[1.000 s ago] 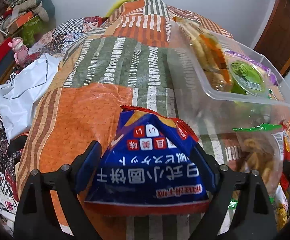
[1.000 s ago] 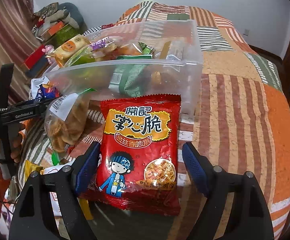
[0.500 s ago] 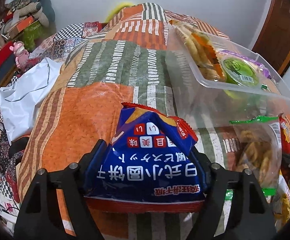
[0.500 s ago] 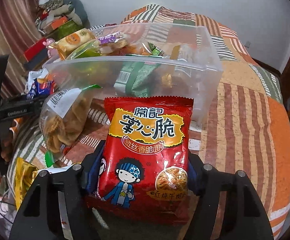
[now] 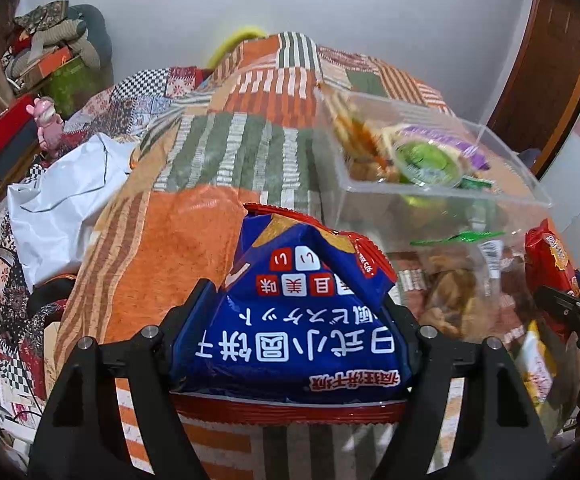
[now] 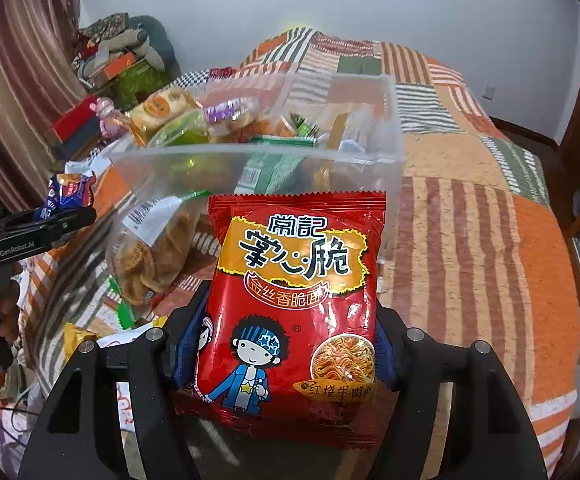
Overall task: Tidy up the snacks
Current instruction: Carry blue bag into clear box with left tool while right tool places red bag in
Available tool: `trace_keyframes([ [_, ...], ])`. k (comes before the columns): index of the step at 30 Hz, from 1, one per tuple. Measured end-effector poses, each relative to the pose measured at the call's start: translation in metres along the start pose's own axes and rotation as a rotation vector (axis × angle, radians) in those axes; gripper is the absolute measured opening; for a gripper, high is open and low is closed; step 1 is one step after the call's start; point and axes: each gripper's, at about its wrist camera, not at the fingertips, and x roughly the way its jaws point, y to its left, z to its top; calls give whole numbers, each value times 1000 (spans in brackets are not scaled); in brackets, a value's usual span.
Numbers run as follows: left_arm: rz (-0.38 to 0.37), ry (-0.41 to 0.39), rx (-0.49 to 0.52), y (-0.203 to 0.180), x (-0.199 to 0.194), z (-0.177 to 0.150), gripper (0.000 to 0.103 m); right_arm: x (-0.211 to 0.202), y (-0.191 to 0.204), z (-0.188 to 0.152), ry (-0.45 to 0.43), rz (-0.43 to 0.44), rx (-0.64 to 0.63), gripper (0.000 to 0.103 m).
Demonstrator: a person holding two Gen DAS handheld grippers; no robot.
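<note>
Two packets are in hand at this moment, one in each gripper, so the step is the pick-up that comes before loading the clear plastic bin (image 6: pixel 394 152). The left gripper (image 5: pixel 296 332) has just been closing its jaws, and they now press on both sides of the blue biscuit bag (image 5: pixel 294 320), which bulges between them above the patchwork bed cover (image 5: pixel 161 248). The right gripper (image 6: pixel 285 344) has just been closing as well, and its jaws now squeeze the red noodle packet (image 6: pixel 296 276) at its lower half, so the packet stands up in front of the camera. The bin stands on the bed just behind both packets and already holds several snacks. A clear bag of fried crackers (image 6: pixel 157 248) lies against its near wall, between the two grippers. I judge that the next move needs both packets lifted higher than the bin rim, carried forward over the open top and let go there. The right packet should go toward the emptier right part of the bin, and the soft bags must not be crushed.
</note>
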Motion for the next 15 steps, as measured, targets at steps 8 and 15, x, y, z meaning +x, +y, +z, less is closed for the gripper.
trace_keyframes([
  [8, -10, -54, 34, -15, -30, 6, 75, -25, 0, 5, -64, -4, 3, 65],
  [15, -45, -109, 64, -34, -52, 22, 75, -45, 0, 21, -149, -9, -2, 65],
])
